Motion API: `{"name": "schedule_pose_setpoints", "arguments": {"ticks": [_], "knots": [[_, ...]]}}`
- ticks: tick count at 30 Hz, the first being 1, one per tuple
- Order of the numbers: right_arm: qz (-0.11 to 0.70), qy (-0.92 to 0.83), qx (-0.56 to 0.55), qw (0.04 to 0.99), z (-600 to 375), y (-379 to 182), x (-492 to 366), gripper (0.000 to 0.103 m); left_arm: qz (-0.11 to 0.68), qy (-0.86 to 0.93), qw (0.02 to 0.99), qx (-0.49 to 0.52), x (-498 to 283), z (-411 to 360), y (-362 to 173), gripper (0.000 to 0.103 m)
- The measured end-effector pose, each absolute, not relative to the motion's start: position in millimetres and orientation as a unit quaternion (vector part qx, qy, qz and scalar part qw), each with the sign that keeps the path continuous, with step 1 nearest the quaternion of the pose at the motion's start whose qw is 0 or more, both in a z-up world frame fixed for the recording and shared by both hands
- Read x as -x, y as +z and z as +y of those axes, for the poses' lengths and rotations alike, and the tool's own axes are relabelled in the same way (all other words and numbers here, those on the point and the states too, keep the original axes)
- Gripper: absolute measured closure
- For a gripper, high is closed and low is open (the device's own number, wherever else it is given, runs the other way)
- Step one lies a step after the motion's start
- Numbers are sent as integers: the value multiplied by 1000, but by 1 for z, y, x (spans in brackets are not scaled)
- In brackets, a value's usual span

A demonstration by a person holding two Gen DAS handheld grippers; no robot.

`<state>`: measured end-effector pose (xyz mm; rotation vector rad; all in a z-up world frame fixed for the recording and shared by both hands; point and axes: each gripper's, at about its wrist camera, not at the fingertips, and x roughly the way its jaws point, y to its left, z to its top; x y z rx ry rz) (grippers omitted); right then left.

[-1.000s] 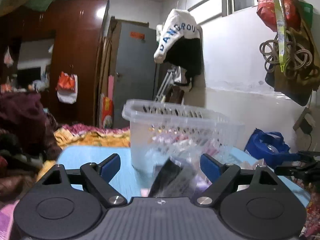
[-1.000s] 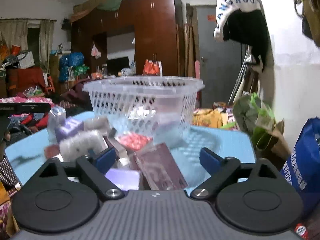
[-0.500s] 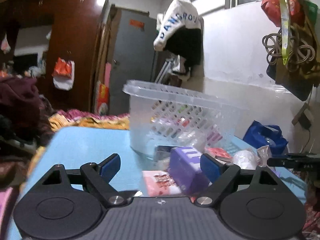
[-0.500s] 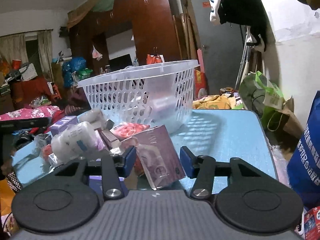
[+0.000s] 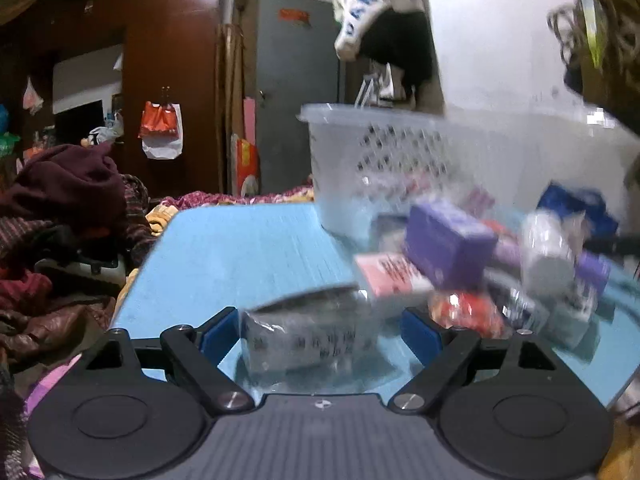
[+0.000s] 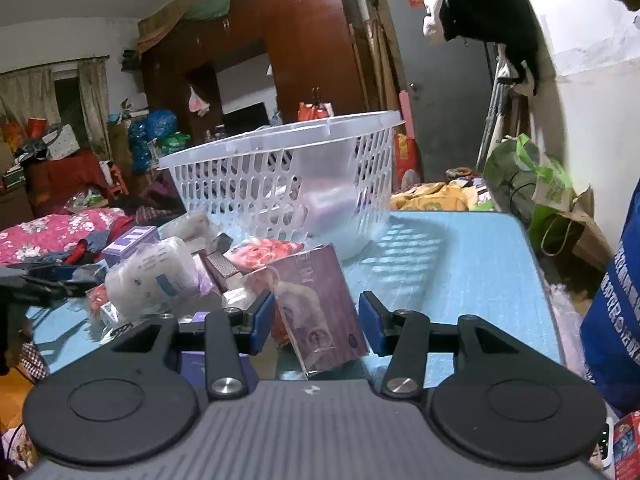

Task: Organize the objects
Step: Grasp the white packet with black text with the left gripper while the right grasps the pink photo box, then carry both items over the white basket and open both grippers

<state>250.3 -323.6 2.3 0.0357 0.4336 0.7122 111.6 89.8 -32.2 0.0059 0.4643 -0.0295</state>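
Since the earlier frames, the left hand-held gripper [image 5: 320,330] has dipped toward the blue table [image 5: 240,256], and a clear-wrapped packet [image 5: 308,334] now sits between its wide-spread jaws; the pads do not press on it, so it is released. That packet lies at the near edge of the pile, with the pink box [image 5: 390,276] and purple box [image 5: 448,244] just beyond and the white basket [image 5: 400,148] behind. The view is blurred, so a hasty closing could, I judge, catch only loose wrap and let the packet slip.

Right wrist view: the right hand-held gripper [image 6: 316,322] has just been closing around the maroon packet [image 6: 320,308], which stands tilted between the jaws. Its left pad touches the packet; a sliver of gap shows at the right pad, so I cannot tell whether it is truly clenched. A one-sided hold could tip the packet into the red pouch [image 6: 264,252] and wrapped roll [image 6: 156,276] beside it. The basket [image 6: 280,184] stands beyond, near.
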Motion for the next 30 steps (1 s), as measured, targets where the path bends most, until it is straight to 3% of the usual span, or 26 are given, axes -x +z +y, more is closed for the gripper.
{"name": "schedule_pose_setpoints", "arguments": {"ticks": [3, 5, 18, 25, 30], "knots": [[213, 353, -18, 911, -324, 1, -251, 51, 219, 3, 976, -14, -110, 85, -32, 16], [213, 353, -18, 911, -324, 2, -250, 51, 210, 4, 978, 2, -108, 88, -31, 25], [157, 331, -73, 928, -345, 6, -238, 57, 136, -18, 990, 33, -89, 89, -24, 26], [99, 327, -42, 939, -320, 79, -231, 57, 86, -56, 992, 75, -110, 81, 27, 26], [118, 310, 31, 943, -250, 142, -285, 57, 111, -71, 988, 86, -198, 58, 90, 26]]}}
